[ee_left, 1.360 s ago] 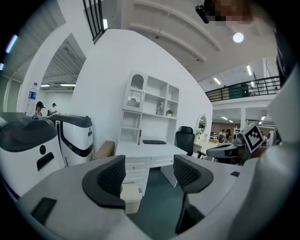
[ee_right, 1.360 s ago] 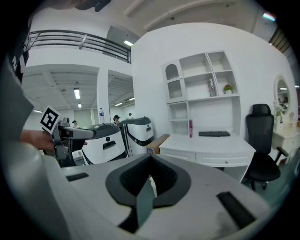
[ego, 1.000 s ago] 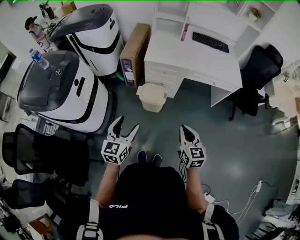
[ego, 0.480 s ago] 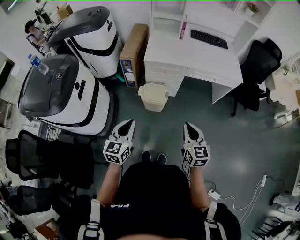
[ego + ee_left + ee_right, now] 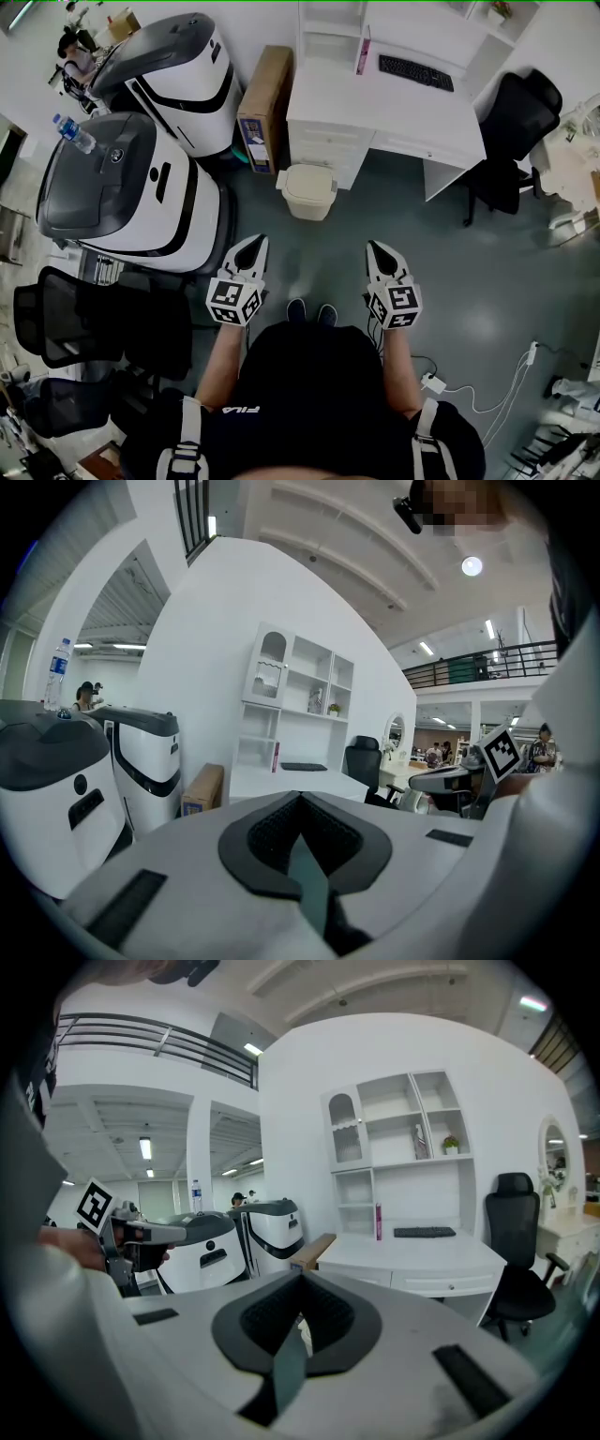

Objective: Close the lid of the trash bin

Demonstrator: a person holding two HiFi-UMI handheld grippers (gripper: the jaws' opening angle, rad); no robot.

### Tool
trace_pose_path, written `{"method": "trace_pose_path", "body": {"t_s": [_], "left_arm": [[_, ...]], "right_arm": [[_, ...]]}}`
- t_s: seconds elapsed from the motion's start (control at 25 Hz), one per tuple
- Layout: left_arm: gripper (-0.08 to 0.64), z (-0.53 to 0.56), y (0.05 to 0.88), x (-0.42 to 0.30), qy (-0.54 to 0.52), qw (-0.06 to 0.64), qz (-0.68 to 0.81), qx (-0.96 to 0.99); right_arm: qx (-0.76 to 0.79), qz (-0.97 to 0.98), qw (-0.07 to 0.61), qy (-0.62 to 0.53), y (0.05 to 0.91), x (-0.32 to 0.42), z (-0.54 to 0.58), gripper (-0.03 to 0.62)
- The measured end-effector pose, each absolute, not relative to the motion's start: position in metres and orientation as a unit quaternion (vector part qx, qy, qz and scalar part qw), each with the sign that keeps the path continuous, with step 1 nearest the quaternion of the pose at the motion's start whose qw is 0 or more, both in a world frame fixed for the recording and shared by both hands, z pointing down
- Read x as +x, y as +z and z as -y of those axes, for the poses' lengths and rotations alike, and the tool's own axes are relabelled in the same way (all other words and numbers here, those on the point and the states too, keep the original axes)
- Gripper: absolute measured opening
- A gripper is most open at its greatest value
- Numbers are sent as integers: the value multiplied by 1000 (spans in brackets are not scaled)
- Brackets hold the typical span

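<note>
Person: stands at the bottom of the head view in a dark top, forearms stretched forward, with the toes of two shoes (image 5: 310, 311) showing between the arms.
Left gripper (image 5: 256, 246): held in front of the body and aimed across the floor. Its two jaws are pressed together along their length, and nothing sits between them. Its marker cube (image 5: 232, 302) faces up.
Right gripper (image 5: 376, 249): level with the left one and well apart from it. Its jaws are likewise clenched together and empty.
Floor (image 5: 487, 272): grey-green, with a white power strip (image 5: 433, 382) and its cable lying to the right of the person.
Trash bin (image 5: 307, 191): a small cream bin standing on the floor ahead of both grippers. It is just beside the front left corner of the desk and well apart from either gripper. Its lid lies flat over the top.
Black chairs (image 5: 84, 319): clustered at the person's left, beside the nearer machine.
Cardboard box (image 5: 264, 109): leans upright between the desk and the farther machine, just behind the bin.
Desk (image 5: 394, 117): white, with drawers. A black keyboard (image 5: 415, 72) lies on it near the back, and open white shelves rise behind.
Office chair (image 5: 511, 131): black, at the desk's right end.
Machines: two large white-and-black units at the left, the nearer one (image 5: 131, 192) bearing a water bottle (image 5: 73, 133) on its top, the farther one (image 5: 173, 75) behind it.
</note>
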State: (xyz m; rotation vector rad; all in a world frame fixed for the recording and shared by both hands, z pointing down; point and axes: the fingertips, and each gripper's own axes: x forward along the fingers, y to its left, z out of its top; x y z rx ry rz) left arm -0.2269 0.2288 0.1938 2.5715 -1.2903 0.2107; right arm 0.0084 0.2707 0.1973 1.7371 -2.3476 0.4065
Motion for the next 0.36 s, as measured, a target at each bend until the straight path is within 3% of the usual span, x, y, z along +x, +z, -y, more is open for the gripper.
{"method": "trace_pose_path", "body": {"t_s": [0.36], "left_arm": [[2,-218,200,-229,73,139,441,884]], "right_arm": [[588,793,91,130,194,8,-259,2]]}}
